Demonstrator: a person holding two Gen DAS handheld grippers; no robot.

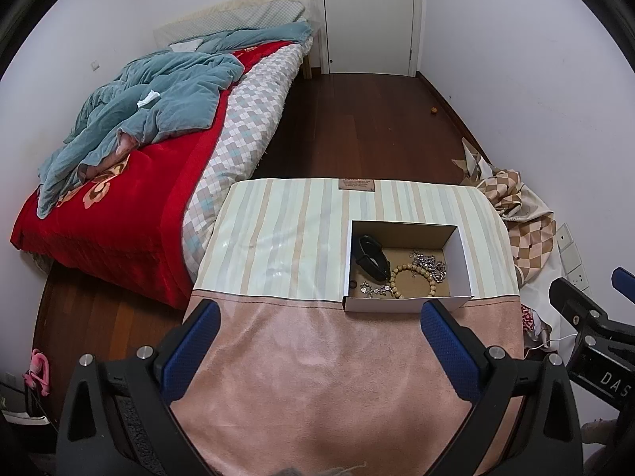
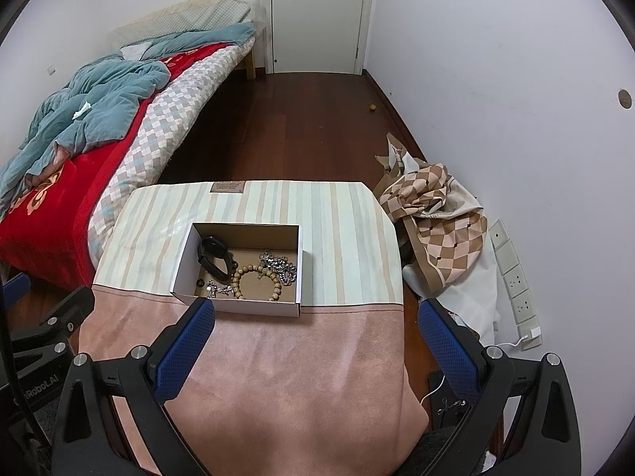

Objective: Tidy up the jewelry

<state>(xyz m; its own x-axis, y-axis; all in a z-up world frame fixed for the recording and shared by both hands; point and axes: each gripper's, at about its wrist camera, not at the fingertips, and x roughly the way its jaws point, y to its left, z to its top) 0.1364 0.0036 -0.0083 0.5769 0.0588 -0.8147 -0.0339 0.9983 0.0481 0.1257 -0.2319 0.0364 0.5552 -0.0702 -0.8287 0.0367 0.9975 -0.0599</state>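
A white cardboard box (image 1: 464, 261) (image 2: 258, 307) stands on the cloth-covered table (image 1: 297, 357) (image 2: 297, 377). Inside lie a black watch band (image 1: 371, 258) (image 2: 214, 260), a wooden bead bracelet (image 1: 414, 279) (image 2: 258, 281), a silver chain (image 1: 430, 265) (image 2: 281, 267), a small silver piece (image 1: 373, 288) (image 2: 218, 289) and a tiny black ring (image 1: 352, 284) (image 2: 200, 282). My left gripper (image 1: 317, 309) hovers open near the box's front wall, nothing between its blue pads. My right gripper (image 2: 317, 307) is open too, its left finger (image 2: 186, 349) just in front of the box.
A bed (image 1: 131, 166) with a red blanket and a teal quilt lies to the left. Crumpled checked fabric (image 2: 436, 222) and wall sockets (image 2: 516, 277) sit to the right of the table. A white door (image 1: 369, 16) stands at the far end of the wooden floor.
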